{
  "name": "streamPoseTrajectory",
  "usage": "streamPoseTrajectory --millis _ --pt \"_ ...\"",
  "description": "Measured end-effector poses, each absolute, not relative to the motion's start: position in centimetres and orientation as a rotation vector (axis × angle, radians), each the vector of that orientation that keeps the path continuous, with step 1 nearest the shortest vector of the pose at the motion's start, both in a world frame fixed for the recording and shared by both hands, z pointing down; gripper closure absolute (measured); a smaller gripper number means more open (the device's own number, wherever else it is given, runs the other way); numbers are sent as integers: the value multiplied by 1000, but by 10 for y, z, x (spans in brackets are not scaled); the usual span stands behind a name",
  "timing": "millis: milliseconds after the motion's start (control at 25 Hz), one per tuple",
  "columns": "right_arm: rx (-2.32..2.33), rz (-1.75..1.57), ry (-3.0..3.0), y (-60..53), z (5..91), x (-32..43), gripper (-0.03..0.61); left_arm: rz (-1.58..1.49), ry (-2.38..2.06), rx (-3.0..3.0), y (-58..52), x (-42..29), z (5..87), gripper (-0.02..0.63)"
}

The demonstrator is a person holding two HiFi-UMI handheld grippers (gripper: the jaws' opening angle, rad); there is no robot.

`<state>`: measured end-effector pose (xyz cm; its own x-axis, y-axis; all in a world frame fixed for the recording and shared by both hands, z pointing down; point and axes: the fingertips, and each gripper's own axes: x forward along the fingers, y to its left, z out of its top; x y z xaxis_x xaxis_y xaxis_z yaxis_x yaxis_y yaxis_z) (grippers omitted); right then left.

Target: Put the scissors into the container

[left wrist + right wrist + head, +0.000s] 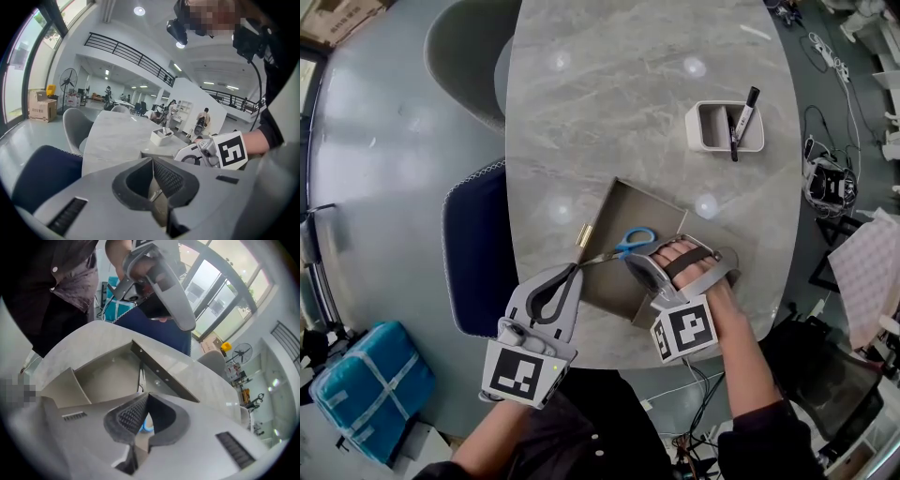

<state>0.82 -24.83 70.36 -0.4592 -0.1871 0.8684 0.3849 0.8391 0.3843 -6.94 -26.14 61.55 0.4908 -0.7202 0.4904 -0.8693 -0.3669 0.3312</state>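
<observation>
Blue-handled scissors [635, 242] lie over the flat open grey container [617, 200] on the marble table, blades pointing toward my left. My left gripper [577, 266] is shut on the blade tips; in the left gripper view a metal blade [157, 192] shows between its closed jaws [152, 160]. My right gripper [630, 259] sits at the handle end. In the right gripper view its jaws [147, 394] meet at the tips, with the blue handle [146, 424] caught in the hollow behind them. The container's floor [108, 376] lies just beyond.
A white pen holder [709, 131] with black markers [748, 108] stands at the far right of the table. A small brass-coloured piece [584, 234] lies beside the container's left wall. A dark blue chair [473, 253] and a grey chair [464, 47] stand at the table's left.
</observation>
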Motion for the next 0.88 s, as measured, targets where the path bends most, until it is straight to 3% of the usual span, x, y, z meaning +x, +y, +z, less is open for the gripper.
streamPoseTrajectory --millis 600,880 --pt "345 -473 -2101 -251 608 19 581 303 -1361 2326 -244 -55 553 598" --pt "673 -234 -2244 -232 539 34 581 262 -1412 2393 -220 -48 507 598"
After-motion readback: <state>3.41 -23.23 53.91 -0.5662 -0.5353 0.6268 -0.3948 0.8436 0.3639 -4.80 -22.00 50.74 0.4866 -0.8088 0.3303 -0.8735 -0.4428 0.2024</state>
